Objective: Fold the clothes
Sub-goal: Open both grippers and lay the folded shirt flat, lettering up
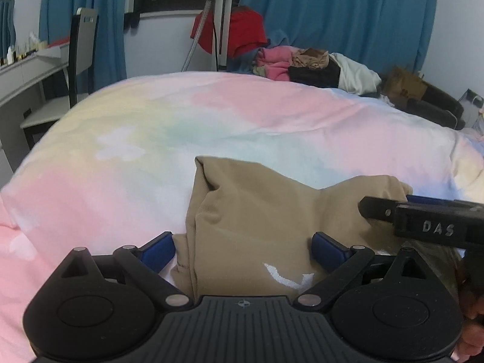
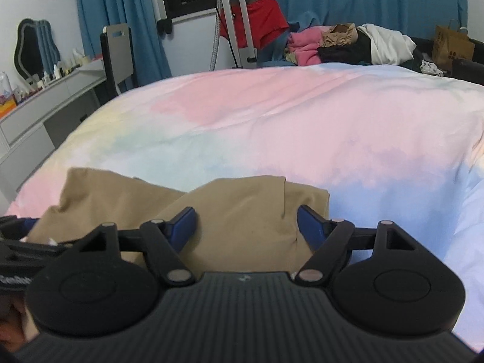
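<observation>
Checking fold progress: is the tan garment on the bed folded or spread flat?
Folded. The tan garment lies bunched in overlapping layers with a doubled-over edge on the bed cover, not laid out flat.

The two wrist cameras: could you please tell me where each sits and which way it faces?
Left wrist: on the left gripper, looking down over its open blue fingers at the tan garment on the pastel duvet; the right gripper enters from the right.
Right wrist: on the right gripper, open over the same garment's right side.
Shared: garment, duvet, clothes pile, tripod.
</observation>
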